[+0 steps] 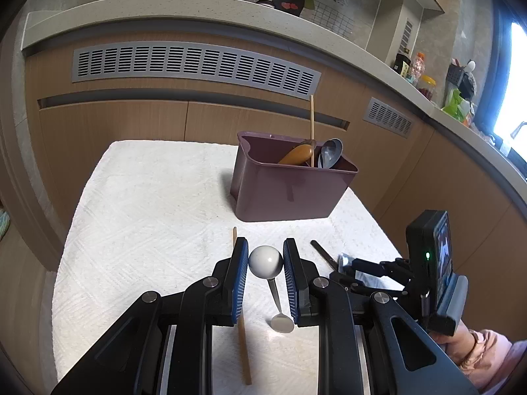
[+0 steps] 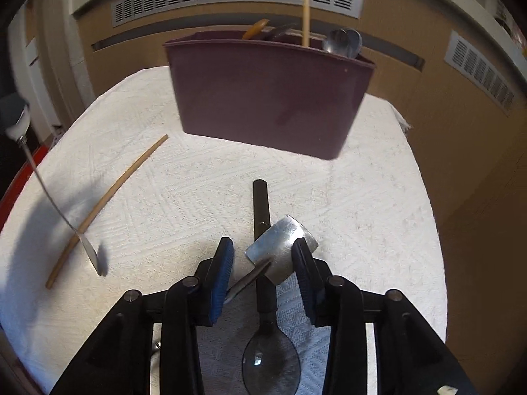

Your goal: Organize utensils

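Spatula (image 2: 282, 244) handle behind right gripper (image 2: 262, 258)

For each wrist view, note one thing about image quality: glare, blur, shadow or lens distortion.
Left wrist view: the window at far right is blown out white, and the countertop edge bows from fisheye distortion. Right wrist view: the metal spoon at left is motion-blurred, with a soft shadow on the white cloth beside it.

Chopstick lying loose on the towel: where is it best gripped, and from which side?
Take the chopstick on its far half, the end nearer the bin, coming straight down from above and closing across its width. It lies flat on the towel and is thin. Its near half is crossed by the spoon hanging from the left gripper, so that end is crowded.
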The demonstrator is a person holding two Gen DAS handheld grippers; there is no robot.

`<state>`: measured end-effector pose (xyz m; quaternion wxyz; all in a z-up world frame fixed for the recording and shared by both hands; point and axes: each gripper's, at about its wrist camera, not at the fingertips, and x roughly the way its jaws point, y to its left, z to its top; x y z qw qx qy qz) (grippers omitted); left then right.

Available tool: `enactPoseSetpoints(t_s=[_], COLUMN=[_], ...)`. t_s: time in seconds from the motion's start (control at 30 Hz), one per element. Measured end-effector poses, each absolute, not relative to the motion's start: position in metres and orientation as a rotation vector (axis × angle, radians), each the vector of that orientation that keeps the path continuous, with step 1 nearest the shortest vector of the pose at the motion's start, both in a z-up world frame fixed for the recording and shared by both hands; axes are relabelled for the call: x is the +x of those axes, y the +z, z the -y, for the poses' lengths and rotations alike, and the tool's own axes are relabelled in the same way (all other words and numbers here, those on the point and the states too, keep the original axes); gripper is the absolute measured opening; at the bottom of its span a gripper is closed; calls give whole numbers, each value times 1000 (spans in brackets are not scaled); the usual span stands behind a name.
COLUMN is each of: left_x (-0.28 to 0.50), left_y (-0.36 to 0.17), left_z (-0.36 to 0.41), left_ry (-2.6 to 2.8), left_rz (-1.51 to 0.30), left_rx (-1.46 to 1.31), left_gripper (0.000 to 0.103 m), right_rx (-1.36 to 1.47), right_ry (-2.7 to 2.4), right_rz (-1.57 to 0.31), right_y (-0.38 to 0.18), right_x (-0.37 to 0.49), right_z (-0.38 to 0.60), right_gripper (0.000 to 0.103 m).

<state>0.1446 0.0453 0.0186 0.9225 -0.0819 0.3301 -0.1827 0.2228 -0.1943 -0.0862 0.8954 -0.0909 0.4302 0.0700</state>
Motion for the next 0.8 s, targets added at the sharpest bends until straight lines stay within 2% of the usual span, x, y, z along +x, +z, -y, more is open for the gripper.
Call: enactPoseSetpoints(t_s=[0.07,0.23,0.33,0.43,0.5,0.67,0.8], left_x=[145,146,147,148,149,151,152], left_y=[19,18,17,15,15,14,15], left_z=[-46,-47,-49,-51,-51,-52,-50], left_ry=[-378,-390,-397,-401,-401,-392,-378], left_rz=[-677,-677,-674,-674,-674,-681,-688], left_rx=[-168,-173,-178,-188,-191,-202,-194], left_gripper=[23,23,23,23,23,23,23], right_rx=[-118,43,16,21,-23,-258,-307], right_ry=[115,35,-11,0,16,221,309], right_rz=[-931,-944,-931,-960,-947,-910,-905], right_y=[-85,-75,-68,-69,-69,-72,-74], right_x=[227,222,216,213,209,205,221], right_z=[198,212,215,221,222,212,208], right_gripper=[52,53,58,58,58,72,72])
